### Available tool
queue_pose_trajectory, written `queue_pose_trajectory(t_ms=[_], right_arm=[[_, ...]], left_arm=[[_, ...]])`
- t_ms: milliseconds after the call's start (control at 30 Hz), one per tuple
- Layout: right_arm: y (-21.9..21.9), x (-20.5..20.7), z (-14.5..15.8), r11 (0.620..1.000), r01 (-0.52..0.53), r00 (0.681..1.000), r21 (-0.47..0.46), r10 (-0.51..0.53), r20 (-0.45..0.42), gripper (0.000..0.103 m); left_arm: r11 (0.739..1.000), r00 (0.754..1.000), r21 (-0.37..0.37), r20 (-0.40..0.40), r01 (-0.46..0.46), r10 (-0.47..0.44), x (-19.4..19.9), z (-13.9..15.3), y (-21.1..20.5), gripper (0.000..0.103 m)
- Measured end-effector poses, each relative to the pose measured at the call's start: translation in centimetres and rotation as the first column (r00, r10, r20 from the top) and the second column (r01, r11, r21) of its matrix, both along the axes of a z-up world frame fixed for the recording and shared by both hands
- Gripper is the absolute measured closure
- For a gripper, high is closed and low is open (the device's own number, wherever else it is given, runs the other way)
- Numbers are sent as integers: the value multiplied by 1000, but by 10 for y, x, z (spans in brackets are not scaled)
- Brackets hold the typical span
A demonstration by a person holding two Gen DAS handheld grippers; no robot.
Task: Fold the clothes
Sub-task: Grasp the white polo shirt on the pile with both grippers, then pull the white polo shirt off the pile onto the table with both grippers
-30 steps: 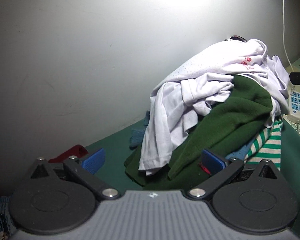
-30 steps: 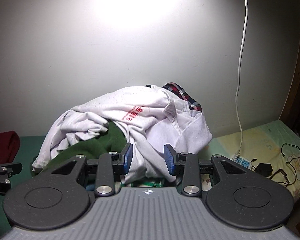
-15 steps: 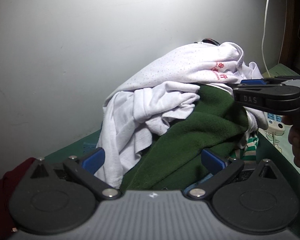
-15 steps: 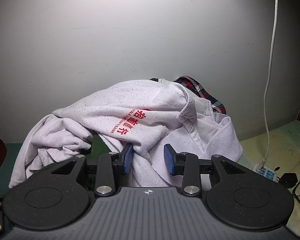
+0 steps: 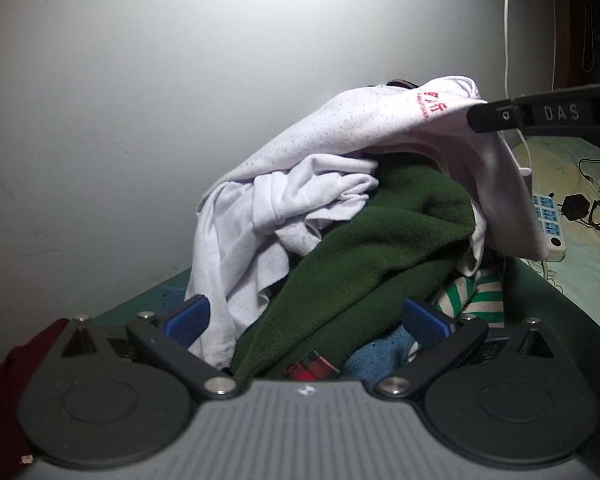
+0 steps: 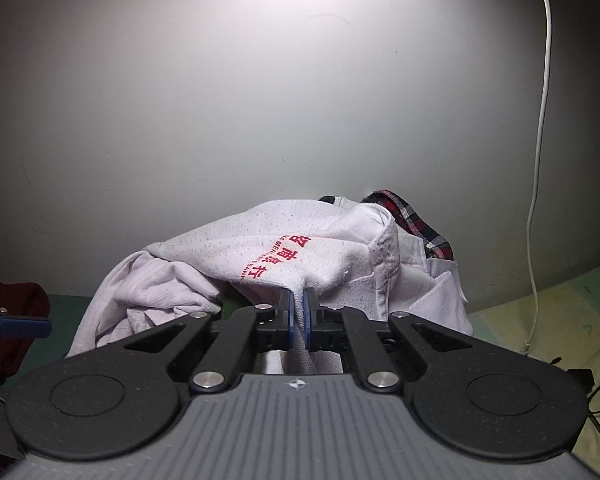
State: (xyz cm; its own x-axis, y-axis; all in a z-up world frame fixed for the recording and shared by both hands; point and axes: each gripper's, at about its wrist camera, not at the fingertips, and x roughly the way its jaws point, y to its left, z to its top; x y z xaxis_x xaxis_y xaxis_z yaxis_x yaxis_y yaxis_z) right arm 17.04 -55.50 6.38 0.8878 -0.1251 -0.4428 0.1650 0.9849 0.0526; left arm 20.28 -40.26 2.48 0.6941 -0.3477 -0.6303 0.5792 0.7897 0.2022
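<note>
Plainly, the right gripper (image 6: 296, 314) has its blue fingers (image 6: 286, 316) drawn almost together, with a ridge of the white shirt (image 6: 260, 240) pinched between them just below the red lettering (image 6: 274, 256). That hold sits near the crest of the garment, close to the collar (image 6: 384, 248), which looks like a sensible place to take it if it is to be lifted clear of the heap rather than dragged through it.

The left gripper (image 5: 306, 322) stands with its fingers (image 5: 188, 318) spread wide and nothing between them, low at the near foot of the pile, where the hem of white cloth and a fold of the green fleece (image 5: 380, 248) hang down. Held so, it seems ready to steady the pile or take a second edge, though which cannot be settled.

Outward from both, the clothes lie in one unfolded mound on the bed (image 5: 540, 292) against the wall (image 6: 260, 100): the white shirt draped over the top, a crumpled white garment (image 5: 300, 200) beneath it, the fleece under that, then a green striped piece (image 5: 480, 300), something blue (image 5: 380, 352), and a red checked shirt (image 6: 416, 216) behind. A dark red garment (image 6: 20, 304) lies apart at the left. A power strip (image 5: 548, 224) and a white cable (image 6: 540, 160) sit to the right, close enough to snag trailing cloth.
</note>
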Motion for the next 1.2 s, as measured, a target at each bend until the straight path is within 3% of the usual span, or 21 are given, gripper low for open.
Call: queue_pose_trajectory(t_ms=[200,400,600,767,833,900,967,1033,1100,1200], right_arm=[[28,-43,21,996,-85,996,-13,84,-27,99],[59,-89,23,982,-190,976,-10,188,-106,99],[97,-130,12,957,-291,940,-7,284,-191,99],[128,-164,8,925,-376,898,46,376,-227,99],[142,-179,11,907,-416,877,60,418,-236,99],[147,-188,12,902,-428,871,65,430,-237,99],[146,-192,10,906,-419,876,64,422,-233,99],[145,-197,8,909,-411,881,63,414,-228,99],[143,-201,6,913,-403,886,62,406,-224,99],[141,-207,4,919,-390,893,60,393,-218,93]], left_arm=[[998,998,8,34,54,-54,-47,5,16,1],[987,987,-25,-11,162,-162,-113,-8,41,1],[958,958,-25,-28,285,-286,-194,-33,58,1],[959,959,33,21,283,-283,-226,-57,66,1],[965,964,21,37,262,-263,-234,-57,75,2],[971,969,7,52,241,-241,-243,-57,84,9],[973,972,-11,32,232,-231,-252,-55,95,28],[973,974,-49,8,225,-225,-263,-52,110,35],[976,978,-61,2,210,-210,-273,-52,121,36],[982,983,-61,-25,179,-180,-282,-59,134,55]])
